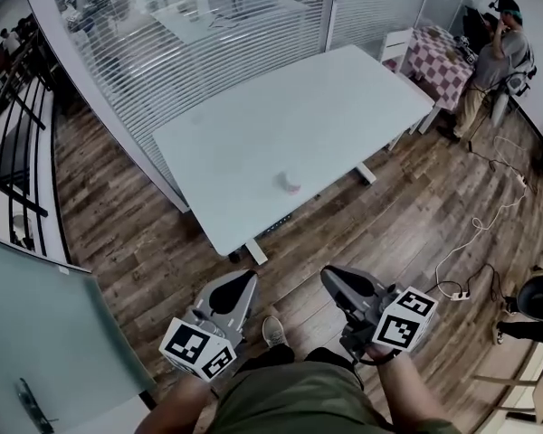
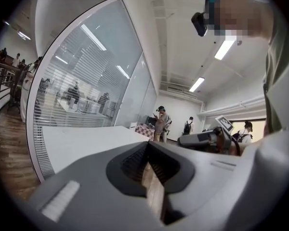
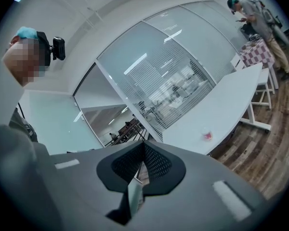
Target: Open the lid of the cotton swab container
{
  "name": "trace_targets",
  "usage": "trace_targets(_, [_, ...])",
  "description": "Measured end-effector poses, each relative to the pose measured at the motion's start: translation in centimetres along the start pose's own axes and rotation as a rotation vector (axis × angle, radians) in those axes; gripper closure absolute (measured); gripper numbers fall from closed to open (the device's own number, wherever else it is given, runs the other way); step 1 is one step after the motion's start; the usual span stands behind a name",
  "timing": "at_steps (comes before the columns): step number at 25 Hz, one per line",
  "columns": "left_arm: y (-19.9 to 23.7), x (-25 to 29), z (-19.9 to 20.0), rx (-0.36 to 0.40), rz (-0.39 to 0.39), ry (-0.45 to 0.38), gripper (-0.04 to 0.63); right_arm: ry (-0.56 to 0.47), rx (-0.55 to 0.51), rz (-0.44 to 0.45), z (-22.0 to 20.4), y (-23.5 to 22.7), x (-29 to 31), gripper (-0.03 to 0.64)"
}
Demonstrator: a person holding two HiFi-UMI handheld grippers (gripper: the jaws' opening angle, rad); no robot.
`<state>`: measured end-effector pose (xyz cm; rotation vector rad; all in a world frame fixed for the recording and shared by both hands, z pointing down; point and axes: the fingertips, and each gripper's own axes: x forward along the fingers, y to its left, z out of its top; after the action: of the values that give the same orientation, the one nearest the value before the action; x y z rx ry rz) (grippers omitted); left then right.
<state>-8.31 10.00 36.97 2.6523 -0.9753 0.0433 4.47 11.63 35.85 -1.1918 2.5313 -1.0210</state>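
Note:
The cotton swab container (image 1: 289, 183) is a small round pale tub with a pinkish base, standing near the front edge of the white table (image 1: 253, 125). It also shows small and far off in the right gripper view, as the container (image 3: 208, 134). My left gripper (image 1: 238, 287) and right gripper (image 1: 337, 281) hang low over the wooden floor, well short of the table, both shut with nothing between the jaws. The left gripper (image 2: 147, 150) and right gripper (image 3: 143, 150) each show closed jaws in their own views.
A glass partition with blinds (image 1: 181, 34) runs behind the table. A person (image 1: 498, 57) stands at the far right beside a checkered table (image 1: 439, 54). Cables and a power strip (image 1: 457, 289) lie on the wooden floor to my right. A railing (image 1: 14, 125) is at left.

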Motion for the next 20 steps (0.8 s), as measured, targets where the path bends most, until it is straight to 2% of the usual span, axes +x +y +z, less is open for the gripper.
trace_targets(7, [2.0,1.8,0.5,0.030,-0.028,0.025,0.588,-0.033,0.009,-0.033,1.3,-1.6,1.6,0.607])
trace_targets(20, [5.0,6.4,-0.3,0.008,-0.019,0.062,0.588,-0.004,0.022,-0.041,3.7,-5.6,4.4,0.607])
